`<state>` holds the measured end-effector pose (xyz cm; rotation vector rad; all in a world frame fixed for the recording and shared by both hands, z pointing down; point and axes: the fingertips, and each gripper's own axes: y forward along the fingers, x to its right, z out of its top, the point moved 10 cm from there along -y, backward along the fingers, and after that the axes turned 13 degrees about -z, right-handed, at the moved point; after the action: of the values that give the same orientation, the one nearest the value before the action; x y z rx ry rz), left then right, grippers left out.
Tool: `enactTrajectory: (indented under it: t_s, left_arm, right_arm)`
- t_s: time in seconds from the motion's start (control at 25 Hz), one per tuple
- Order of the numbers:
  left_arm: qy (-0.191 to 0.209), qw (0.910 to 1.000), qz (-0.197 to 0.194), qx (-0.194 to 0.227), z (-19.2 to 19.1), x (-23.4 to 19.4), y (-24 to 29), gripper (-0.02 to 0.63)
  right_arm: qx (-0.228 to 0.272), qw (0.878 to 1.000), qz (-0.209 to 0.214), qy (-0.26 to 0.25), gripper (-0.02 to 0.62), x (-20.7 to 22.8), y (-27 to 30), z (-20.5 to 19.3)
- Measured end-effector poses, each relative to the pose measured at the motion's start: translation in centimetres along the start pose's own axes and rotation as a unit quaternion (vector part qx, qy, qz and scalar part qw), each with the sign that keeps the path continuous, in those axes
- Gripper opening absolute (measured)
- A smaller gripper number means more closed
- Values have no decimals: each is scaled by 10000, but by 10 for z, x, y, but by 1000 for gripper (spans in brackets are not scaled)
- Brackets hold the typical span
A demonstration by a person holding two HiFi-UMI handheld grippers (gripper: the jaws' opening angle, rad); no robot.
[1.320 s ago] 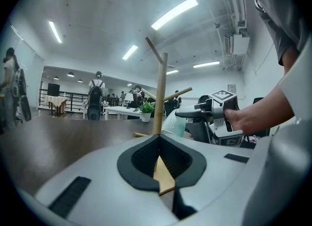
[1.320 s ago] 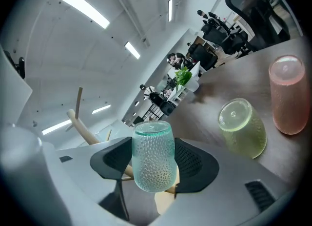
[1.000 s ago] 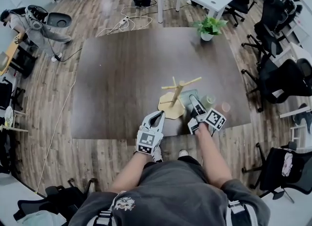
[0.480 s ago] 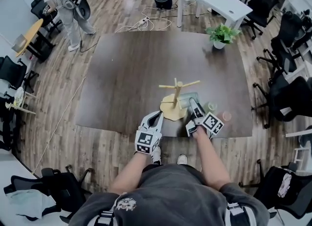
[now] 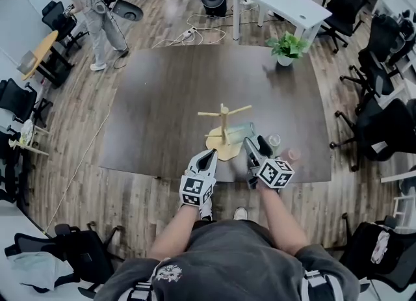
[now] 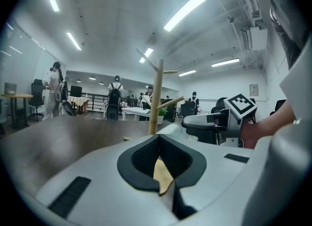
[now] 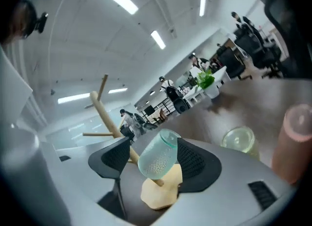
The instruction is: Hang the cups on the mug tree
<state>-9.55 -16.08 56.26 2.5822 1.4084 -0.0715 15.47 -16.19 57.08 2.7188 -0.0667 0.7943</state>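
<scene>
The big dark worktop (image 5: 162,111) was mostly bare ahead of us, so we had loads of room toward the middle and far side. The tight bit was our near edge, where everything was bunched up.

The mug tree (image 5: 223,121) stood close to that edge with every peg bare, so we'd say no cup was hung yet. Our left gripper (image 5: 208,157) hung just beside the tree's base, jaws pressed together with nothing in them. Our right gripper (image 5: 255,144) had its jaws spread wide, having just been opening. The frosted teal cup (image 7: 157,159) showed between them, tipped on its side just beside the base, and the pads weren't pressing on it as far as we could see.

Our take on doing the pickup well:
- Slide the jaws further around the cup's body before closing, because it looked ready to roll.
- Squeeze across the middle, not the rim.
- Lift clear of the lower pegs before turning it toward one.
- We couldn't make out a handle, so how it hooks on is a guess.

The green cup (image 5: 273,141) and pink cup (image 5: 292,155) stood just to the right, with the pink one nearest the edge. We'd keep the right gripper from sweeping that way.
</scene>
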Motion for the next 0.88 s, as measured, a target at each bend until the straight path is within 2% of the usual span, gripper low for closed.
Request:
enactTrajectory:
  t_s: [0.08,0.16,0.32,0.4,0.6,0.68,0.88]
  left_arm:
    - [-37,10000,56,49,2,5,0,8]
    - [-60,9999,108,110,3,11,-1,8]
    - [-89,9993,246,250,9,26,-1,8]
    - [-135,9988,341,332,12,34,-2,8]
    - [-158,9973,495,516,15,55,-8,8]
    - [-85,9970,535,550,16,65,-10,8]
    - [137,9966,527,620,17,86,-11,8]
  right_arm:
    - [238,9964,-44,-808,313,-11,-14,6]
    - [453,9887,-15,-1429,266,-20,-27,11]
    - [775,9703,138,-2288,88,-30,-47,17]
    - [848,9596,222,-2672,38,-34,-56,18]
    - [972,9266,529,-3595,26,-47,-78,11]
    - [1011,9218,628,-3689,26,-48,-86,8]
    - [1012,9209,691,-3699,26,-35,-101,5]
